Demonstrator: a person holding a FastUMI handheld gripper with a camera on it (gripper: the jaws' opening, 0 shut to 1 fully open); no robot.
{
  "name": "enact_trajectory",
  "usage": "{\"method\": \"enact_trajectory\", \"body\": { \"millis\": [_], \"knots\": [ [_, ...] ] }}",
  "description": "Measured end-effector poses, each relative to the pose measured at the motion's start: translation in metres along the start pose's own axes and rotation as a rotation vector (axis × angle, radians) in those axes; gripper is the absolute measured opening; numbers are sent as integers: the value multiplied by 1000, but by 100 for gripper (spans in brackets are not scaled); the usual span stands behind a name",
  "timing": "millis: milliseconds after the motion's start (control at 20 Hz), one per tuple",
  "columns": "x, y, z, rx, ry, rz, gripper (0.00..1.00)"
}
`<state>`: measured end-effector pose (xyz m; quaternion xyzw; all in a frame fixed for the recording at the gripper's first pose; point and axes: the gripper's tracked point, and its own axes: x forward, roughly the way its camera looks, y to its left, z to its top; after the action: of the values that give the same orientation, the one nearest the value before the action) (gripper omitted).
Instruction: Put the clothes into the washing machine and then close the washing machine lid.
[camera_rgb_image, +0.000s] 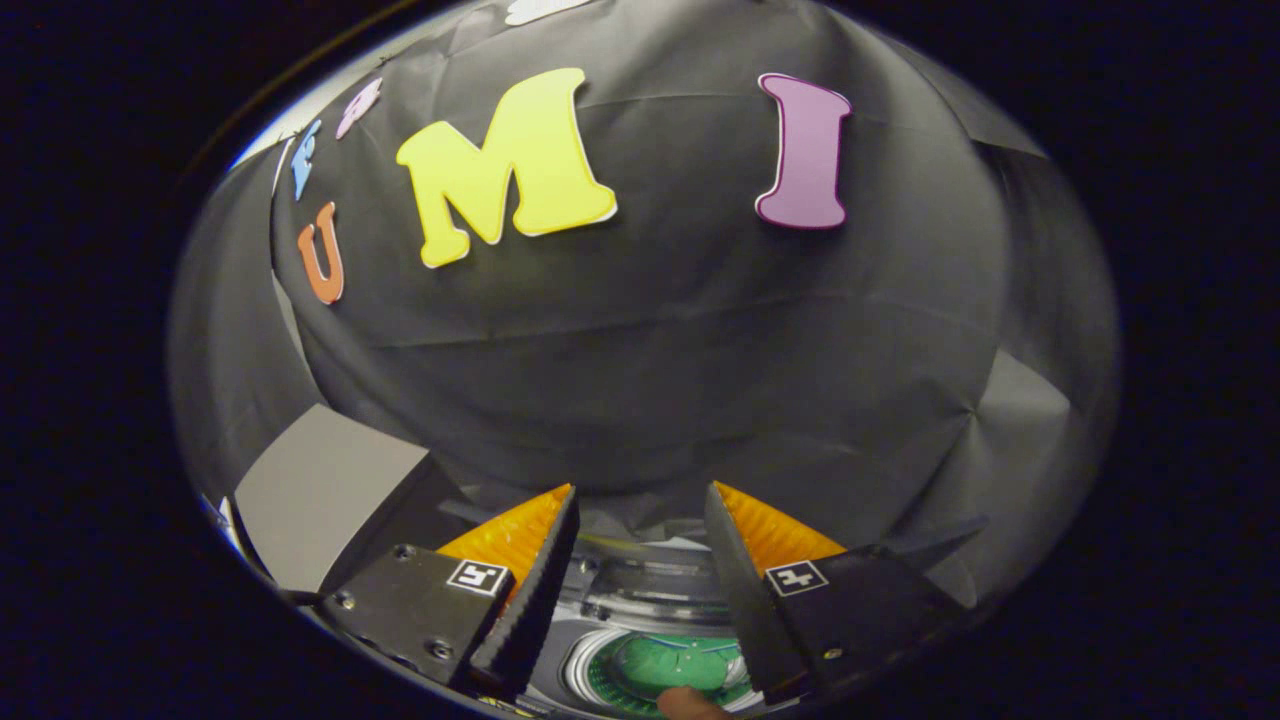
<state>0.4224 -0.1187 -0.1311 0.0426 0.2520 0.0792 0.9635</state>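
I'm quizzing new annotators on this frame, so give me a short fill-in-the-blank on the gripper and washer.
1. The gripper fingers stand ____, holding nothing.
2. Below and between the fingers, the washing machine shows a ____ drum.
3. The grey box sits beside the gripper's ____ finger.

Missing words: apart (open); green; left

The gripper view rides on the gripper (640, 505), above the washing machine (650, 600), facing forward along its two parted fingers toward the booth's black cloth wall (650, 330) close ahead, with the washing machine's open drum (670, 665) near, just below the fingers.
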Motion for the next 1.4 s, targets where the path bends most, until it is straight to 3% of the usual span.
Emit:
{"method": "enact_trajectory", "body": {
  "millis": [350,1400],
  "knots": [
    [27,1,-17,66,44,-18,80],
    [0,6,-30,2,-73,-120,81]
  ]
}}
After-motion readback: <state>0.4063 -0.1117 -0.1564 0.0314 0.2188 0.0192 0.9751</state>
